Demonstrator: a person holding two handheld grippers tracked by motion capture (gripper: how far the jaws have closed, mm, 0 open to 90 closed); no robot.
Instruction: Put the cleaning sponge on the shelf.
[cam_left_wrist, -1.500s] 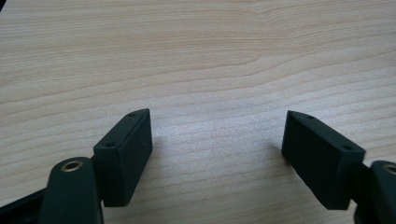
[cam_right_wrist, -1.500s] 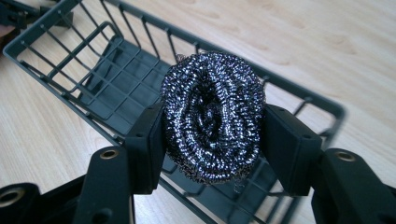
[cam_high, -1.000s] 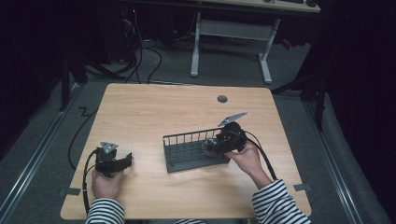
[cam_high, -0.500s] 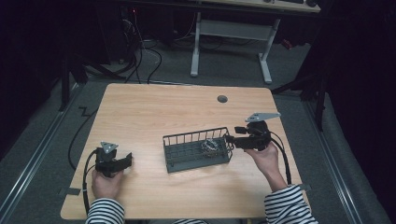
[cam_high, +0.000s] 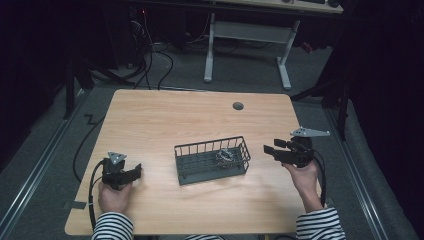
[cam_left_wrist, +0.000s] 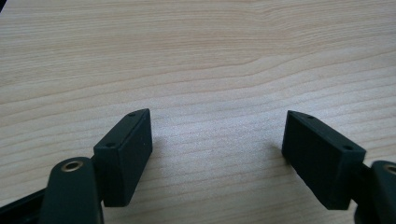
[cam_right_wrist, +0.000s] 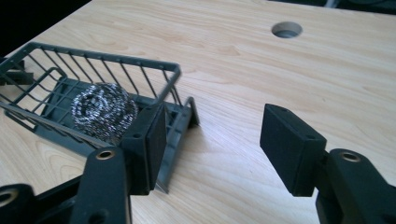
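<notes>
A dark wire basket (cam_high: 212, 162) stands near the middle of the wooden table (cam_high: 190, 120). A steel wool scrubber (cam_high: 225, 157) lies inside it toward its right end; the right gripper view shows the scrubber (cam_right_wrist: 103, 111) behind the basket's bars (cam_right_wrist: 93, 60). My right gripper (cam_high: 270, 151) is held open just right of the basket, with nothing between its jaws (cam_right_wrist: 212, 140). My left gripper (cam_high: 135, 172) rests low at the table's front left, open over bare wood (cam_left_wrist: 217, 156).
A round cable hole (cam_high: 238, 106) sits in the table near its far edge (cam_right_wrist: 286, 29). Behind the table stands another desk's white frame (cam_high: 245, 45) with cables on the floor. Both hands wear striped sleeves (cam_high: 112, 227) at the near edge.
My right gripper has drawn back to the right, out of the basket, and now hangs open beside it. The scrubber stays in the basket. The left gripper has not moved.
</notes>
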